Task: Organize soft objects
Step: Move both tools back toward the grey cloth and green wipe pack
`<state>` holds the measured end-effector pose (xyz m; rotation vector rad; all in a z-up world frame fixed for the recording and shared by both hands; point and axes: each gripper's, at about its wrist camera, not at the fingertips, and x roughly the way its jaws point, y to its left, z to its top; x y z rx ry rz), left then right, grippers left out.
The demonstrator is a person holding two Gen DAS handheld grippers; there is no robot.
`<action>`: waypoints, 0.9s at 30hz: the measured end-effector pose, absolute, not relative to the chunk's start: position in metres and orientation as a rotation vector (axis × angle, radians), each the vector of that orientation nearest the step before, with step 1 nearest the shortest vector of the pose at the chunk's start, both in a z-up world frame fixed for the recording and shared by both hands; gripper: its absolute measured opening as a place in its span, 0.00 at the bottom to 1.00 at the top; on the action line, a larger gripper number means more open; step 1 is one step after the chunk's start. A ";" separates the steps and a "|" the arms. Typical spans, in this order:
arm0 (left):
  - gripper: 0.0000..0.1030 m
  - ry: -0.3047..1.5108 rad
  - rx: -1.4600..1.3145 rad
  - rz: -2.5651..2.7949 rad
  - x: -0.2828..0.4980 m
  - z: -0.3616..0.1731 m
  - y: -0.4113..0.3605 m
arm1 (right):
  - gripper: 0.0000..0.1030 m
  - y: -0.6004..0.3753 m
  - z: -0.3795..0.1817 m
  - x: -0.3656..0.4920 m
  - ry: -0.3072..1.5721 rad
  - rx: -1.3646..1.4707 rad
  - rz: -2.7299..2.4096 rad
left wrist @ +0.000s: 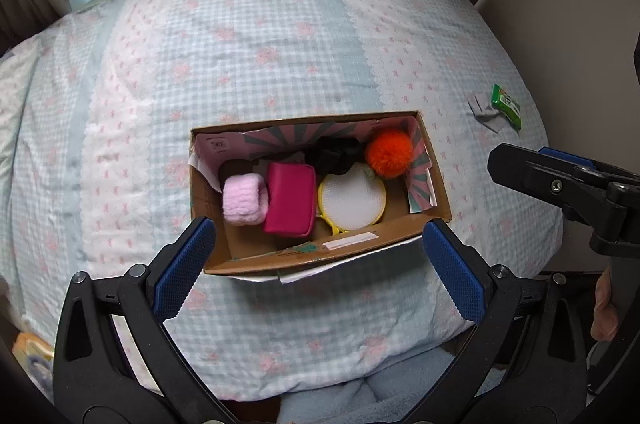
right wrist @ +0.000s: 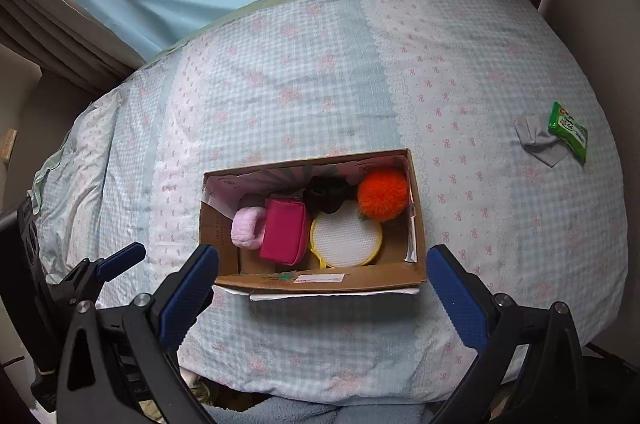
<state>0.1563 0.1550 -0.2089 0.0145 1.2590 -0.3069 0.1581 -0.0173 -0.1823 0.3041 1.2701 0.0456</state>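
Both tools hang over the near edge of the bed. The left gripper has its blue fingers wide apart and holds nothing. The right gripper is the same, wide apart and holding nothing. Just past them sits the cardboard box. Inside it are a pink fuzzy band, a pink pouch, a round white pad, a black scrunchie and an orange pom-pom. So most of the tidying looks done. Well off to the right, a gray cloth and a green packet lie out on the blanket.
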 end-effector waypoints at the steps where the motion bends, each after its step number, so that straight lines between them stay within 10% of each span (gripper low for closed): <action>1: 1.00 1.240 0.020 -0.304 0.151 -0.204 0.153 | 1.00 -0.024 -0.177 0.153 1.258 0.317 0.030; 27: 1.00 1.108 0.084 -0.346 0.135 -0.181 -0.109 | 1.00 -0.339 -0.156 0.123 1.169 0.272 -0.038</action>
